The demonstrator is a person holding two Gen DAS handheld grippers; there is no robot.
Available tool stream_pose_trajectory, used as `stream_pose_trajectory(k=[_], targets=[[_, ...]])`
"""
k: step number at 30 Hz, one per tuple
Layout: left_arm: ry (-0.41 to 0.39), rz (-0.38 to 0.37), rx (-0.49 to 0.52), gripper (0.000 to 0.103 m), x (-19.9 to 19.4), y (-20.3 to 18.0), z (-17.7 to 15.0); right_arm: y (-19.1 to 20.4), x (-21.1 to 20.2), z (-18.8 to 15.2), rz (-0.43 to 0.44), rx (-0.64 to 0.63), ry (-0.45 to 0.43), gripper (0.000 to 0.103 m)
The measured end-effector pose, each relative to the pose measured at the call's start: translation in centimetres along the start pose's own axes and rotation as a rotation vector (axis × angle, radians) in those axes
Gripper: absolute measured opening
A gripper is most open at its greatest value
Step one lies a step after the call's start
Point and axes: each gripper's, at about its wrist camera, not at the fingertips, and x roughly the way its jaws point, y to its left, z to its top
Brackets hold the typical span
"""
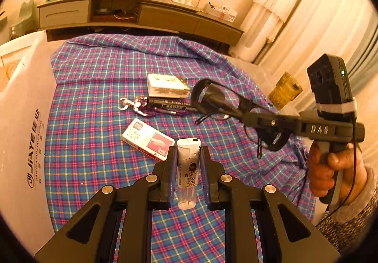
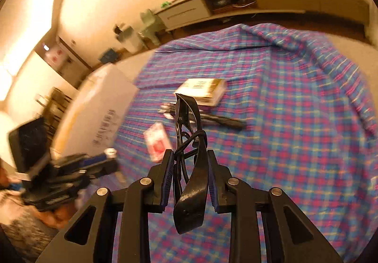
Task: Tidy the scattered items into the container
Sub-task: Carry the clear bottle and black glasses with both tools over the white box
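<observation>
One white cardboard box [image 1: 26,126] stood at the left edge of the counter, and its inside was hidden from both views, so its contents could not be told. The counter was covered by a plaid cloth [image 1: 99,78]. On the cloth lay a white and gold carton [image 1: 166,86], a black marker [image 1: 170,105] just beside it, a small silver and purple figure [image 1: 134,106] touching the marker's end, and a red and white staple box [image 1: 147,139] nearer the camera.

The left hand-held gripper [image 1: 188,168] was clamped on a white lighter [image 1: 188,168], which stood upright between the blue pads, lifted clear of the cloth. The right hand-held gripper [image 2: 188,180] was clamped on a pair of black glasses [image 2: 189,145], gripped by a folded temple with a thin black cord looped around it, the frame sticking forward above the cloth. A hand [image 1: 330,173] gripped the right tool's handle.
</observation>
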Motion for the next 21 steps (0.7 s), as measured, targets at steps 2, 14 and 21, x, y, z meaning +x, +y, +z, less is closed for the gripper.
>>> stream_pose_trajectory(k=[2, 14, 21], targets=[[-0.010, -0.003, -0.003, 0.019, -0.4, 0.1, 0.2, 0.6, 0.1, -0.3, 0.013, -0.002, 0.000, 0.028], [-0.069, -0.013, -0.014, 0.019, -3.2, 0.5, 0.7, 3.0, 0.2, -1.2, 0.081, -0.001, -0.022, 0.028], [-0.100, -0.005, -0.017, 0.019, -5.2, 1.3, 0.6, 4.8, 0.4, -2.2, 0.122, 0.002, -0.031, 0.028]])
